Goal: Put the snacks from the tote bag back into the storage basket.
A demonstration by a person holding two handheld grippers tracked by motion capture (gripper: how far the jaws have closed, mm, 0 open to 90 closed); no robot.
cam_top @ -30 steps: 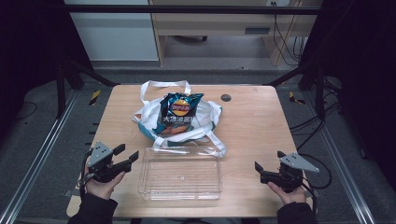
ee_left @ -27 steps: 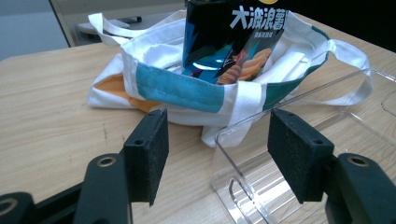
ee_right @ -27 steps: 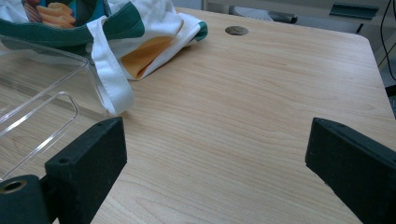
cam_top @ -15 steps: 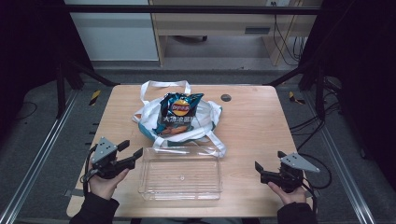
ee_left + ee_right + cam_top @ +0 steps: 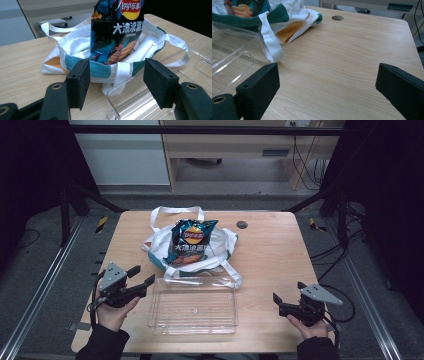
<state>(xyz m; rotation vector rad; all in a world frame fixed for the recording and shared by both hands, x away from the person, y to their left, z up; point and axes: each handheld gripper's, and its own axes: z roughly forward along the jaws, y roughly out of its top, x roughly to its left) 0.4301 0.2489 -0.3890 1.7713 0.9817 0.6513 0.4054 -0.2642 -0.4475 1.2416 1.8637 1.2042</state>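
Note:
A dark blue bag of crisps point(image 5: 191, 242) stands in a white tote bag with teal trim point(image 5: 159, 244) at the middle of the wooden table. In front of it lies an empty clear plastic tray point(image 5: 194, 306). My left gripper point(image 5: 142, 275) is open just left of the tray's far left corner. In the left gripper view, the gripper point(image 5: 116, 63) points at the crisps point(image 5: 117, 32) and the tote point(image 5: 72, 47), with the tray's corner point(image 5: 130, 105) low between the jaws. My right gripper point(image 5: 288, 291) is open over bare table, right of the tray. It holds nothing point(image 5: 327, 67).
A small round grommet point(image 5: 242, 224) sits in the tabletop behind the tote, to the right. The tote's loose straps point(image 5: 227, 272) lie across the tray's far rim. Bare wood point(image 5: 352, 50) lies between the right gripper and the tote point(image 5: 294, 15).
My left gripper has crept slightly forward and right, toward the tray's far left corner. The right gripper, the tote, the crisps and the tray have not moved.

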